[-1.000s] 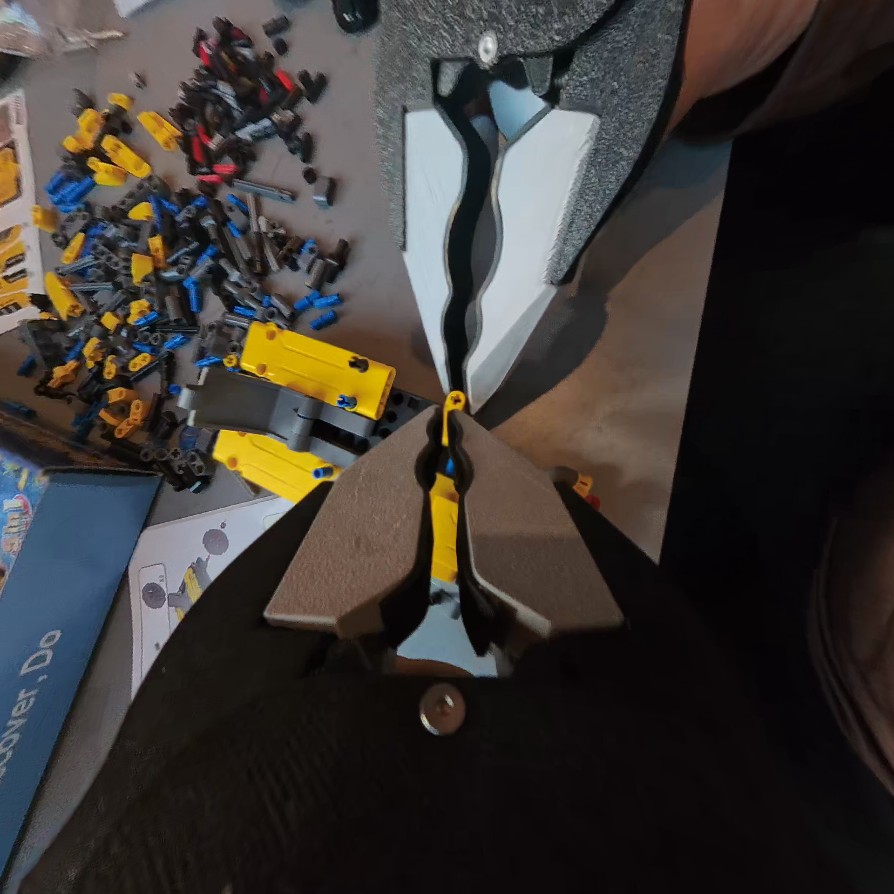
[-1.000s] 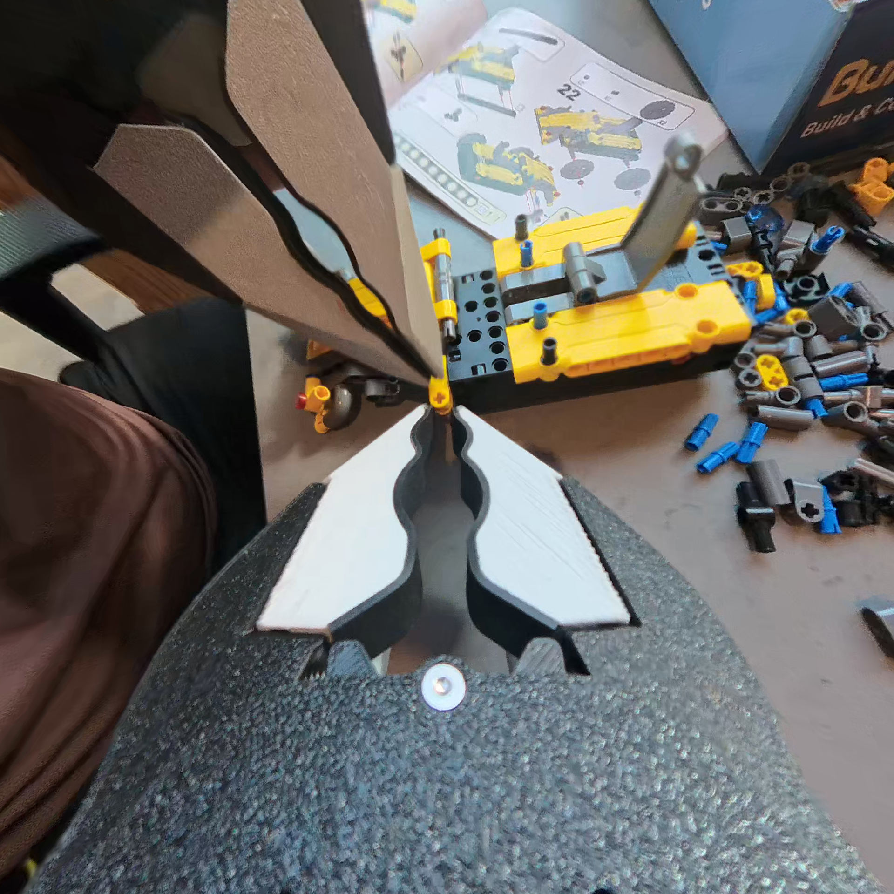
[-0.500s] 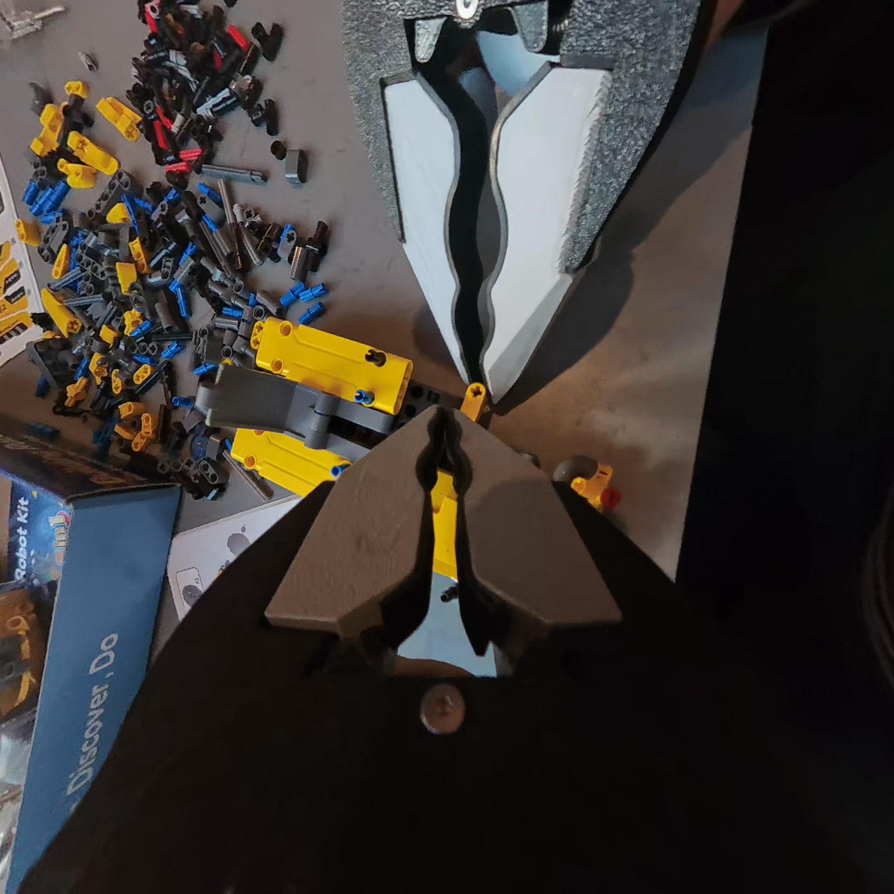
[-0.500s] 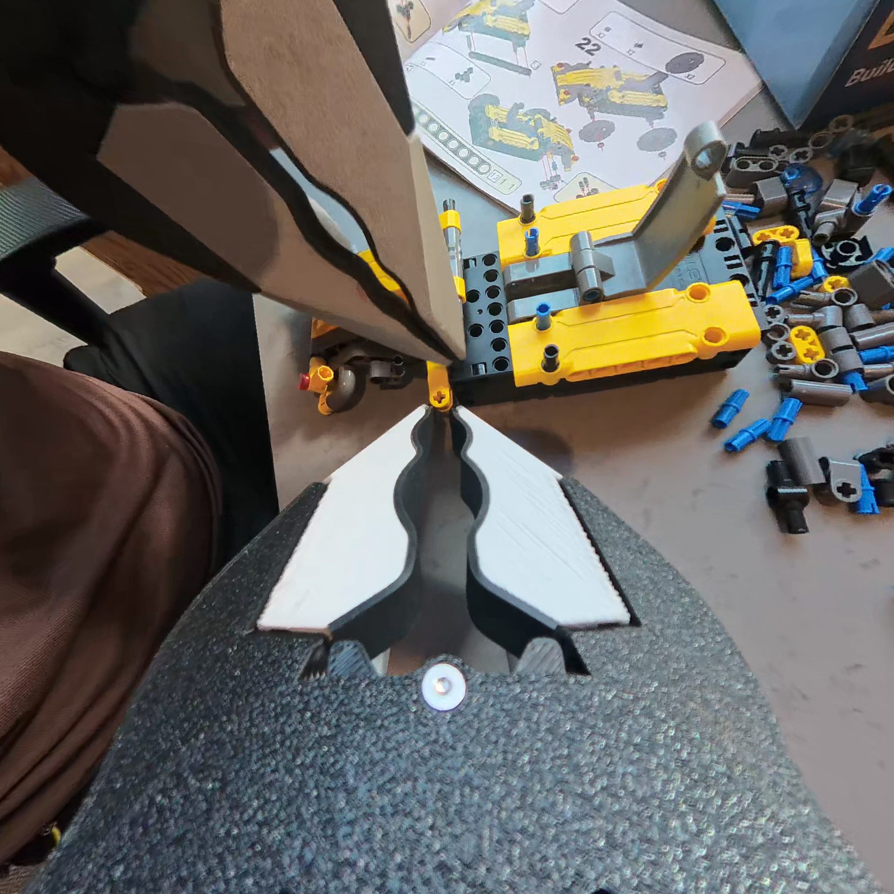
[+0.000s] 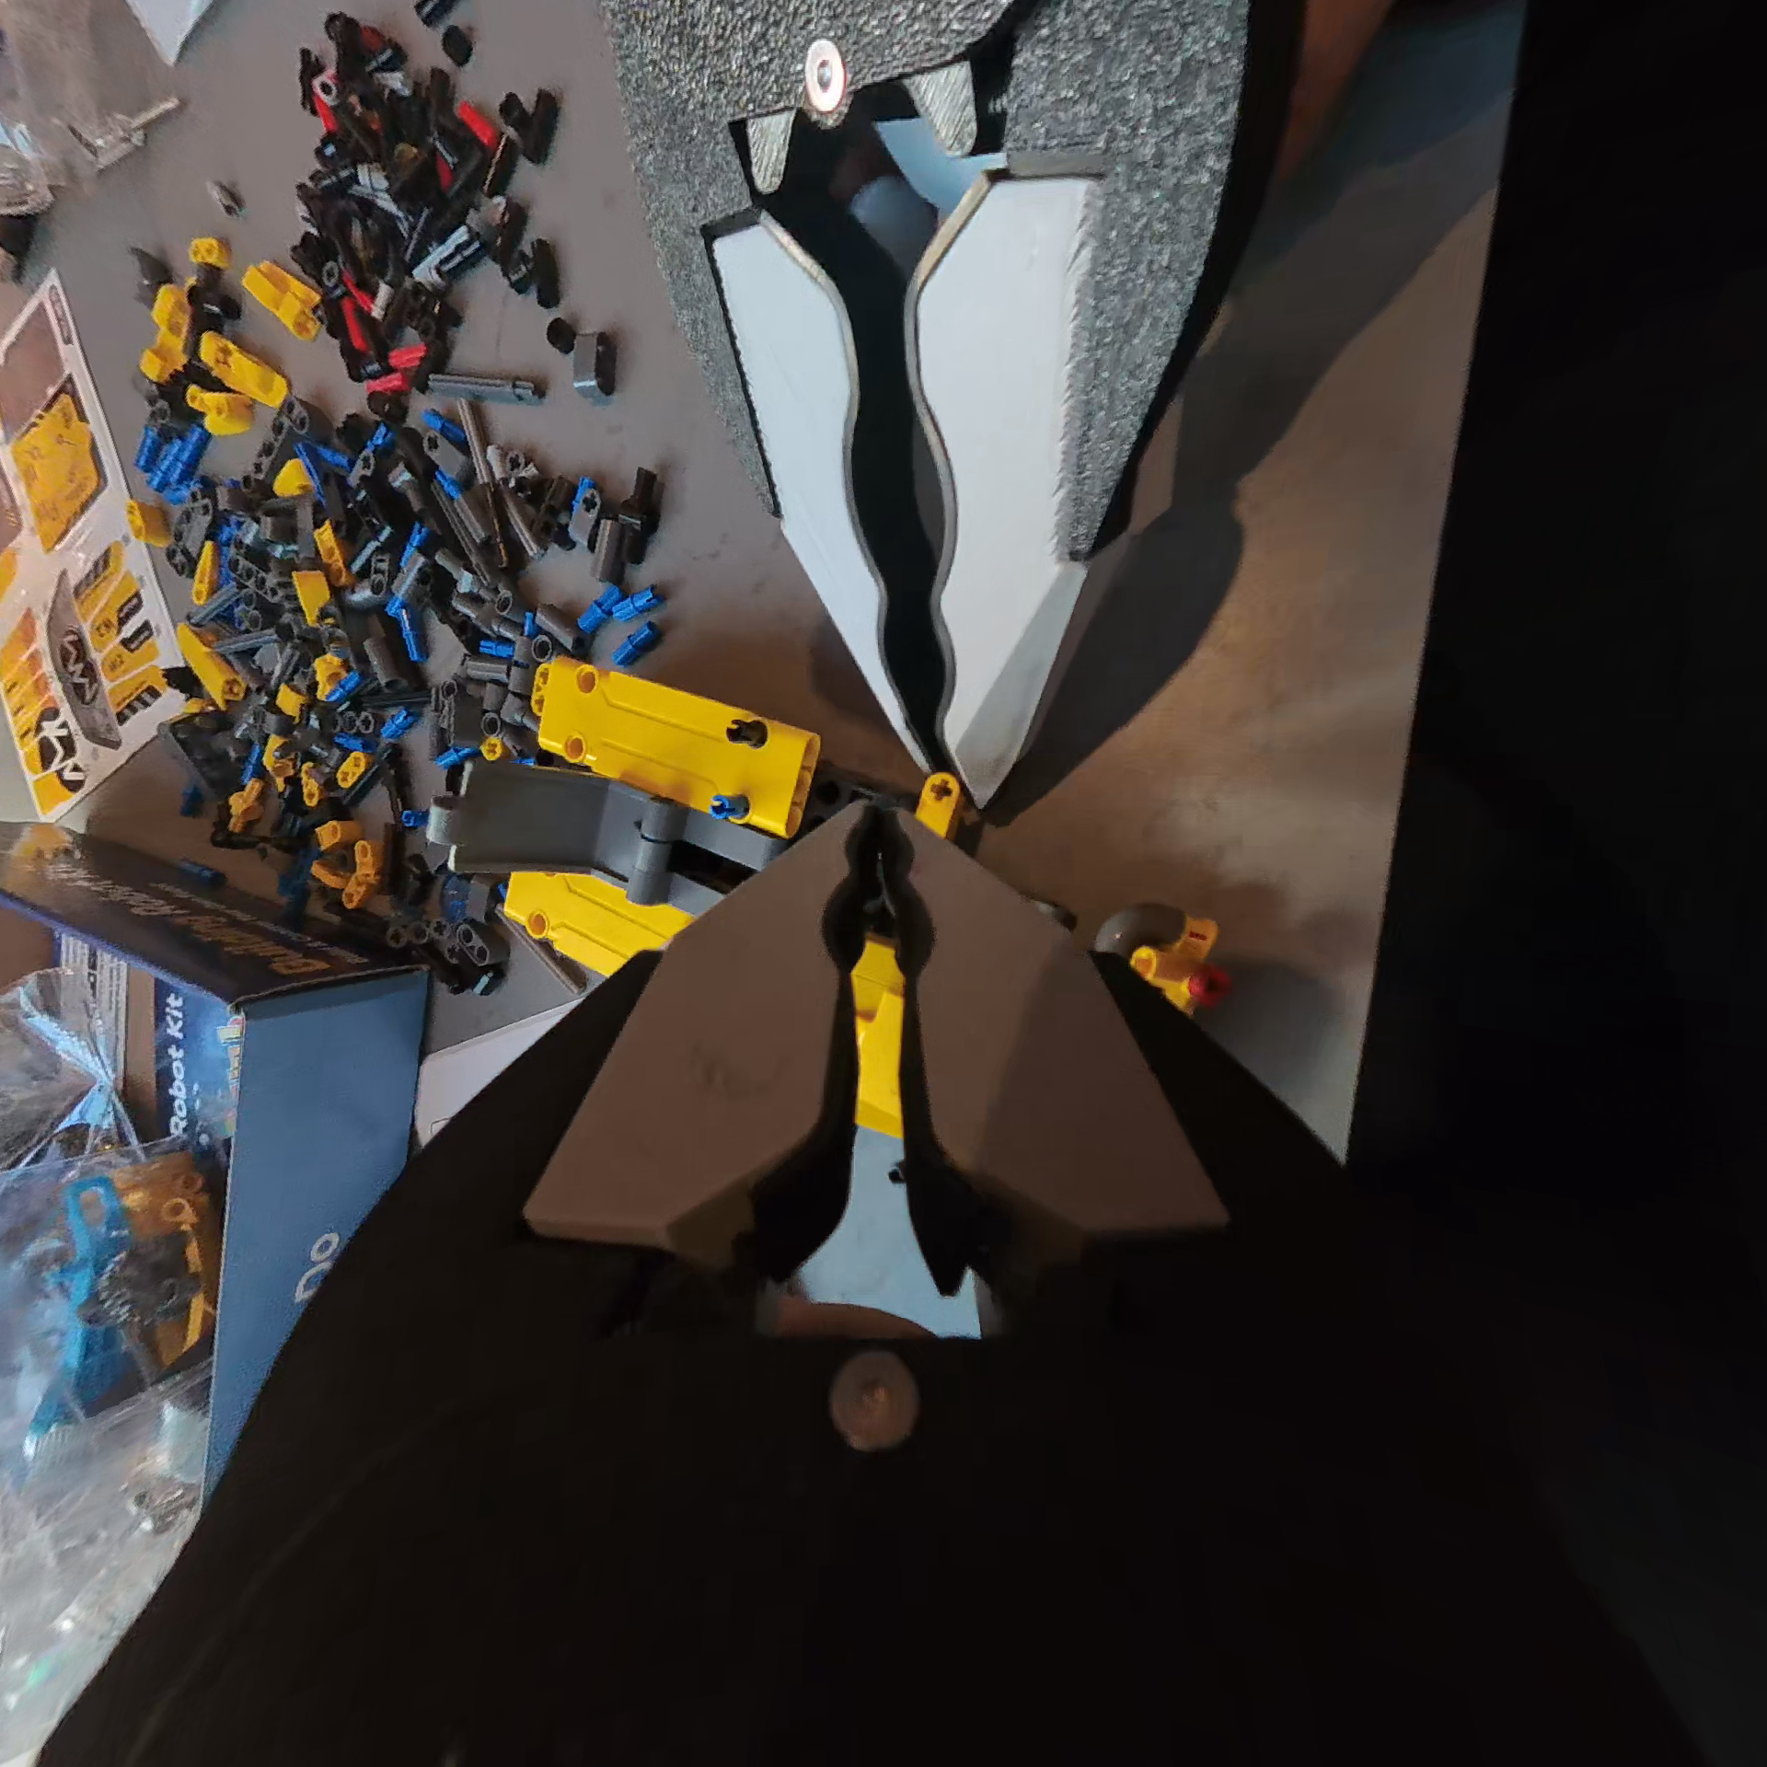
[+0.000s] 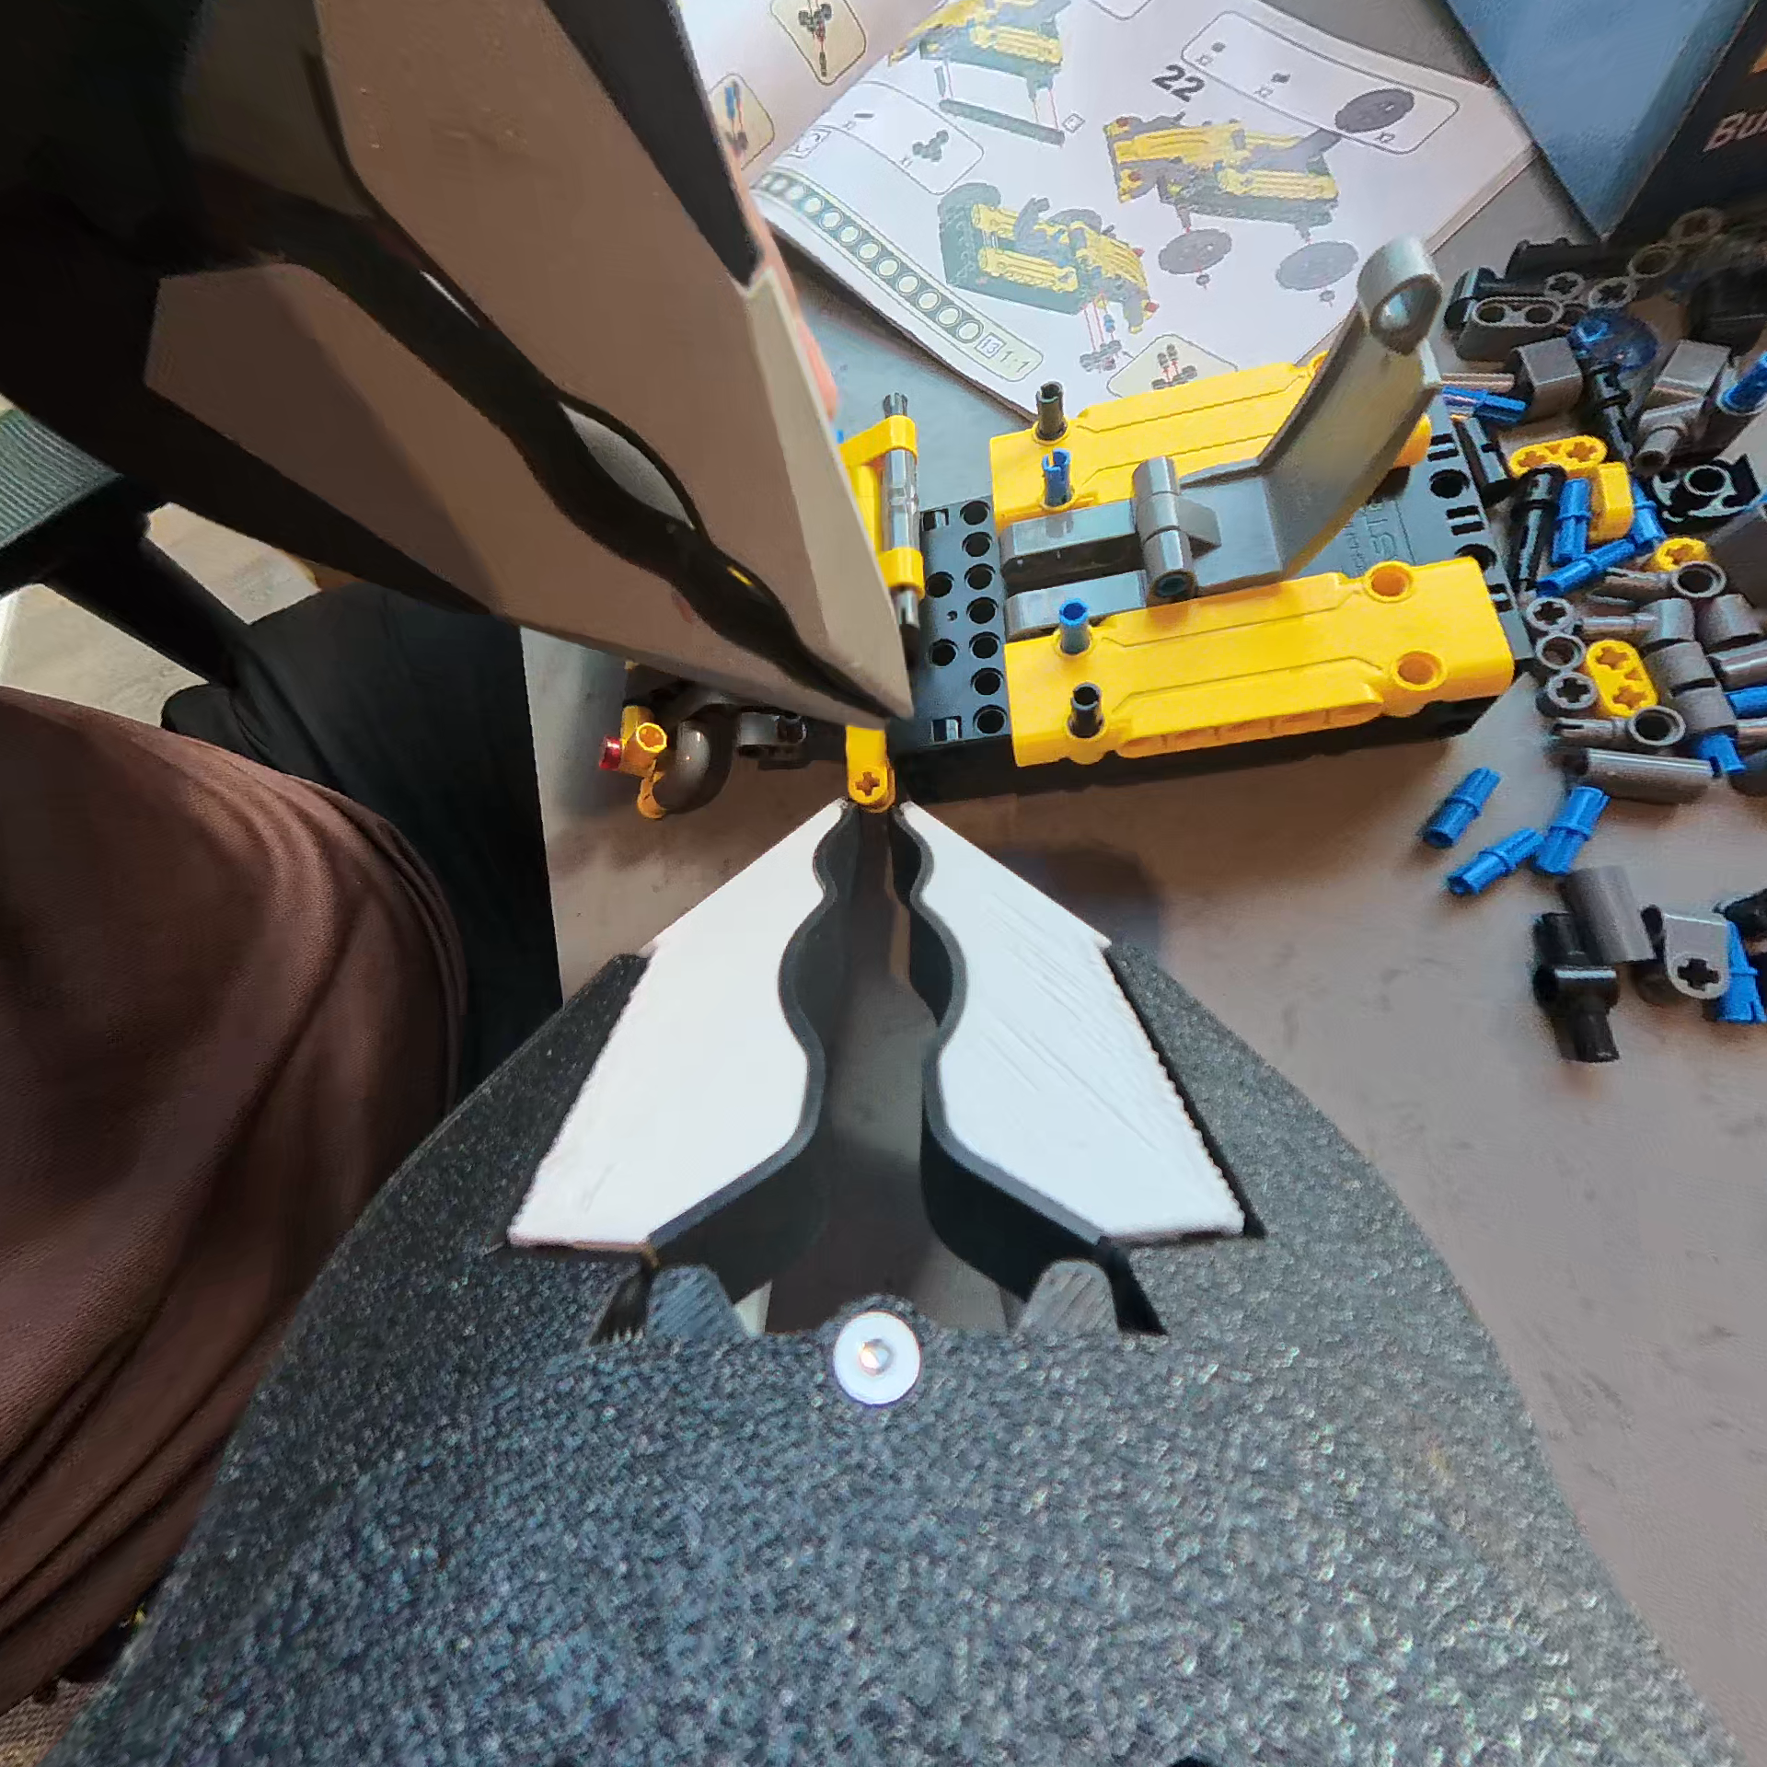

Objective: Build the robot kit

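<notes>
My right gripper (image 6: 868,811) has white fingers and is shut on a small yellow connector (image 6: 868,770) that sticks out past its tips. It also shows in the left wrist view (image 5: 956,770) with the connector (image 5: 940,794). My left gripper (image 5: 875,824) has grey-brown fingers and is shut. Its tips sit just beside the connector, and I cannot tell whether they hold anything. Both grippers hover at the near end of a yellow and black model (image 6: 1243,660) with a raised grey lever (image 6: 1358,402); it also shows in the left wrist view (image 5: 669,741).
A pile of loose blue, grey, yellow and black parts (image 5: 363,535) lies beyond the model. An instruction booklet (image 6: 1100,172), a blue box (image 5: 316,1128) and plastic bags (image 5: 76,1339) lie around. A small yellow-grey subassembly (image 6: 669,755) sits near the table edge (image 5: 1377,956). Less than 4 cm separates the two grippers' tips.
The yellow connector was pinched between both grippers' tips. Now only the right gripper holds it, and the left tips have slid off to its side, toward the model.
</notes>
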